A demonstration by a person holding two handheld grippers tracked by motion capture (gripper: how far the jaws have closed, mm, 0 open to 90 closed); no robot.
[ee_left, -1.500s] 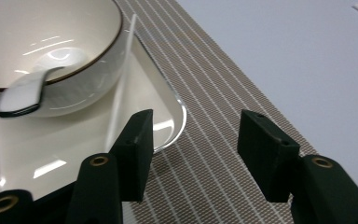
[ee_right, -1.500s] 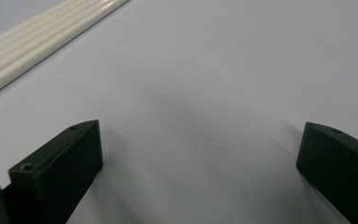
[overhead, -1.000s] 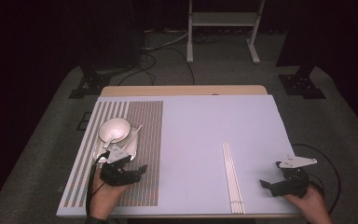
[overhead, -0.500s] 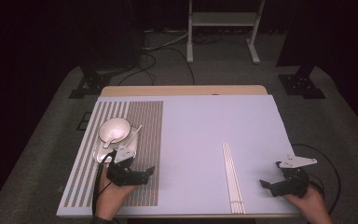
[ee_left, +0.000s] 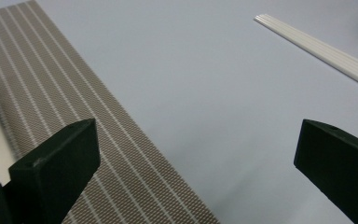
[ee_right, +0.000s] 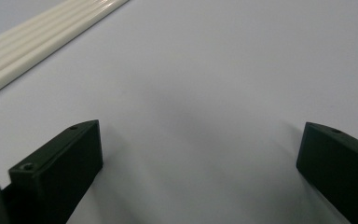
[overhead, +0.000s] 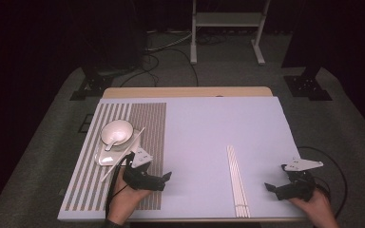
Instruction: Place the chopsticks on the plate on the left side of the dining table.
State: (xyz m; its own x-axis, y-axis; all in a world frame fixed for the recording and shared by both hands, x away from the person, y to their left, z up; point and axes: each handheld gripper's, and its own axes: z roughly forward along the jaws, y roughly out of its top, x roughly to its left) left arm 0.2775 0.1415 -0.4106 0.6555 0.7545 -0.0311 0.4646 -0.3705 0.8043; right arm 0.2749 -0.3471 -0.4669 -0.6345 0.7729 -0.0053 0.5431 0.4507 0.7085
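The left gripper (overhead: 164, 178) is hovering low over the near edge of the striped placemat (overhead: 123, 142), its jaws standing wide apart with nothing between them. In the left gripper view the gap between the jaws is spanning the mat's right border — woven stripes (ee_left: 65, 107) under the left jaw, bare lavender table (ee_left: 205, 84) under the right one. Beyond the right jaw, well apart from it, a bundle of white chopsticks (ee_left: 321, 49) is lying flat on the table.

Behind the left gripper, away from its jaw tips, a white bowl (overhead: 117, 132) is sitting on a white plate (overhead: 111, 154), and a thin white stick (overhead: 123, 154) is lying slanted across the plate's edge.

The right gripper (overhead: 271, 187) is resting near the table's front right corner, held by the person's right hand (overhead: 313, 204), and its jaws are also spread wide and empty. In the right gripper view only plain table (ee_right: 205, 93) is lying between the jaws — the chopsticks (ee_right: 42, 39) are running diagonally ahead of and outside the left jaw, not touching it.
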